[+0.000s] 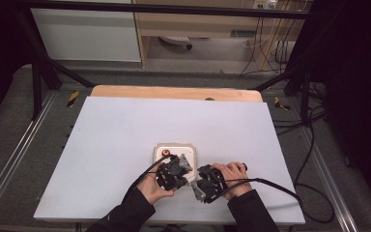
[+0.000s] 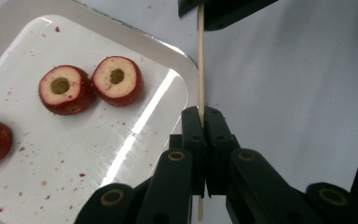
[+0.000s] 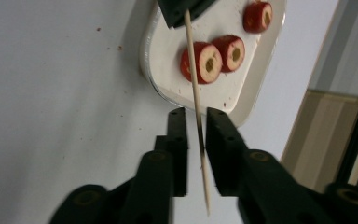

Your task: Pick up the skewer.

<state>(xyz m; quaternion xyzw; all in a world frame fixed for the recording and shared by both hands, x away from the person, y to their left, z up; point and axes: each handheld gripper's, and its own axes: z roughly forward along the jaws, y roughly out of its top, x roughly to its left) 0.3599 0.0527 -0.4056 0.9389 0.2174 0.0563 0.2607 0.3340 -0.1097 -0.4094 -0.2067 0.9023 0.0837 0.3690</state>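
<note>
A thin wooden skewer (image 2: 200, 56) runs straight between my two grippers. My left gripper (image 2: 203, 112) is shut on one end of it, the stick pinched between the pads. My right gripper (image 3: 196, 114) is open, and the skewer (image 3: 193, 70) passes through the gap without either pad pressing on it. A white tray (image 2: 74, 154) beside the grippers holds three red cored fruit slices (image 2: 66, 89), two close together and one apart. In the high view both hands hold the left gripper (image 1: 183, 173) and right gripper (image 1: 199, 180) facing each other just in front of the tray (image 1: 175, 147).
The tray sits on a pale mat (image 1: 125, 125) that covers a wooden table (image 1: 174, 92). Black frame bars stand at both sides, and cables (image 1: 309, 145) trail off the right edge. Red crumbs dot the tray.
</note>
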